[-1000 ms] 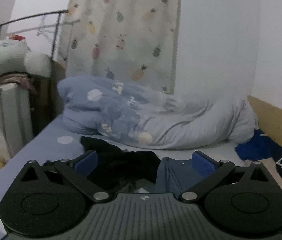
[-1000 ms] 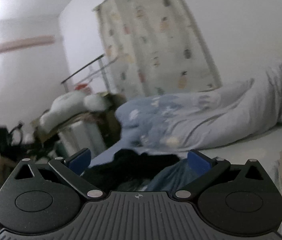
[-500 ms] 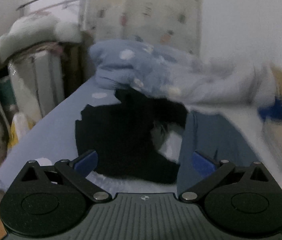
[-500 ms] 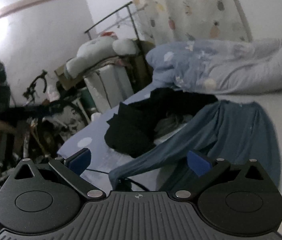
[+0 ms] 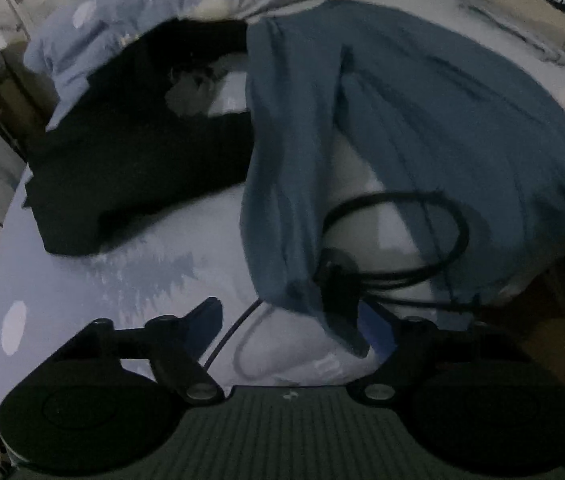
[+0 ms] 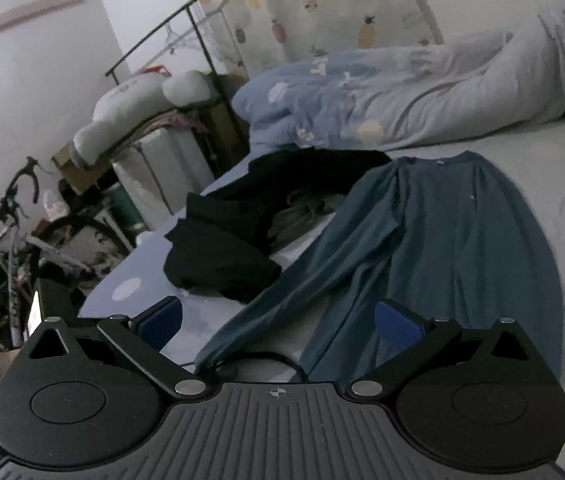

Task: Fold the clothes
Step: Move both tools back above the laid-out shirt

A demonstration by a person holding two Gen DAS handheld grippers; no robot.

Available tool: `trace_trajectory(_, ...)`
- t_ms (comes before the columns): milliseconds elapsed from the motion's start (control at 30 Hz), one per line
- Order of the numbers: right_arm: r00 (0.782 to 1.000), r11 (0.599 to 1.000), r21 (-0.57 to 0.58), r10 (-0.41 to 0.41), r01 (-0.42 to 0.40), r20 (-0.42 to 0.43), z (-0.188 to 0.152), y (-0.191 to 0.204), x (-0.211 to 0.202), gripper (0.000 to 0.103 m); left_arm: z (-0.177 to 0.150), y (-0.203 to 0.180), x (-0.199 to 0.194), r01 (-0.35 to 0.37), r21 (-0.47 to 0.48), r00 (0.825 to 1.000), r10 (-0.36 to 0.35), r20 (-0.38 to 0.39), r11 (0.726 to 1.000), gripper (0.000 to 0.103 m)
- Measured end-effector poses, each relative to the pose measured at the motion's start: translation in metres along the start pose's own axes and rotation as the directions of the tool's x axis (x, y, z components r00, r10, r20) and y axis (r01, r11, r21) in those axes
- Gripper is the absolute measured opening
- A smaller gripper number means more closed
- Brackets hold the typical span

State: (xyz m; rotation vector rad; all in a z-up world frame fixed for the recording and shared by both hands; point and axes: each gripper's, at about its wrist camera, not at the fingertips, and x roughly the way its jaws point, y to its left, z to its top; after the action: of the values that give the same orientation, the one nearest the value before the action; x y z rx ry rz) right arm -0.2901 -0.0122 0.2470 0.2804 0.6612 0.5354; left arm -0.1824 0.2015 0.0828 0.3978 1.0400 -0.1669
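The blue garment (image 6: 454, 240) lies spread on the bed (image 6: 554, 160), beside a black garment (image 6: 222, 248). The left gripper (image 5: 294, 324) hangs over its sleeve end, jaws closing; the cuff seems to brush one pad. The right gripper (image 6: 278, 318) hovers nearby, jaws apart, holding nothing.

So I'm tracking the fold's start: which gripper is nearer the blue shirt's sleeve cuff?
Left. The left gripper is right at the sleeve cuff, jaws closing; the right gripper hovers back, open.
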Motion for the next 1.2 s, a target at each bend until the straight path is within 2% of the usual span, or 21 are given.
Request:
trace_trajectory(33,1.0,1.0,0.003,0.0,0.0,-0.002,-0.001,-0.001,0.0,0.103,-0.001,0.003,0.004,0.003,-0.005,1.0,-0.003,-0.012,1.0,0.058)
trace_trajectory(100,1.0,1.0,0.009,-0.002,0.002,-0.006,-0.002,-0.002,0.001,0.103,-0.004,0.005,0.011,0.024,-0.017,0.999,-0.025,-0.027,1.0,0.051)
trace_trajectory(233,1.0,1.0,0.013,0.004,-0.004,-0.007,-0.004,-0.001,-0.001,0.103,-0.012,0.006,0.015,0.118,-0.032,0.993,-0.119,-0.024,0.993,0.053)
trace_trajectory(333,1.0,1.0,0.008,0.005,-0.005,-0.006,-0.005,0.0,-0.003,0.103,-0.012,0.001,0.019,0.163,-0.032,0.986,-0.164,-0.027,0.986,0.062)
trace_trajectory(467,1.0,1.0,0.027,0.0,-0.001,0.001,-0.006,-0.003,-0.002,0.103,-0.011,-0.001,0.029,0.202,-0.02,0.978,-0.203,-0.044,0.979,0.059)
trace_trajectory(500,1.0,0.999,0.034,0.001,-0.001,0.002,-0.007,-0.003,-0.002,0.103,-0.01,-0.001,0.033,0.206,-0.019,0.976,-0.207,-0.061,0.978,0.051)
trace_trajectory(533,1.0,0.999,0.04,0.001,-0.001,0.002,-0.008,-0.004,-0.001,0.103,-0.009,-0.001,0.039,0.205,-0.022,0.975,-0.206,-0.083,0.979,0.032)
trace_trajectory(567,1.0,0.999,0.044,0.001,-0.001,0.002,-0.008,-0.004,-0.001,0.103,-0.007,0.0,0.044,0.202,-0.026,0.973,-0.204,-0.108,0.979,0.023)
trace_trajectory(600,1.0,0.999,0.048,0.002,-0.002,0.002,-0.009,-0.004,0.0,0.103,-0.007,0.001,0.049,0.197,-0.032,0.972,-0.199,-0.125,0.98,0.005)
trace_trajectory(633,1.0,0.999,0.05,0.002,-0.002,0.002,-0.009,-0.005,0.0,0.103,-0.006,0.003,0.049,0.184,-0.042,0.974,-0.188,-0.125,0.982,0.006)
trace_trajectory(700,1.0,0.999,0.047,-0.001,0.001,0.006,-0.01,-0.007,-0.001,0.103,-0.008,0.01,0.04,0.158,-0.07,0.983,-0.163,-0.078,0.985,0.005)
trace_trajectory(800,1.0,0.999,0.041,-0.004,0.003,0.01,-0.01,-0.009,-0.005,0.103,-0.015,0.032,0.012,0.181,-0.165,0.983,-0.181,0.013,0.97,0.005)
trace_trajectory(933,1.0,1.0,0.013,0.022,-0.022,-0.017,-0.008,-0.012,-0.006,0.103,-0.02,0.081,-0.033,0.24,-0.318,0.967,-0.197,0.159,0.917,0.005)
trace_trajectory(1067,0.994,0.995,-0.014,0.102,-0.102,-0.038,-0.002,-0.004,-0.007,0.103,-0.017,0.134,-0.071,0.268,-0.437,0.946,-0.148,0.289,0.859,0.005)
trace_trajectory(1133,0.987,0.988,-0.023,0.155,-0.156,-0.043,0.004,0.003,-0.009,0.103,-0.012,0.158,-0.079,0.263,-0.479,0.942,-0.114,0.317,0.838,0.005)
trace_trajectory(1200,0.976,0.977,-0.038,0.209,-0.211,-0.054,0.008,0.015,-0.01,0.103,-0.006,0.173,-0.076,0.239,-0.509,0.948,-0.085,0.308,0.827,0.006)
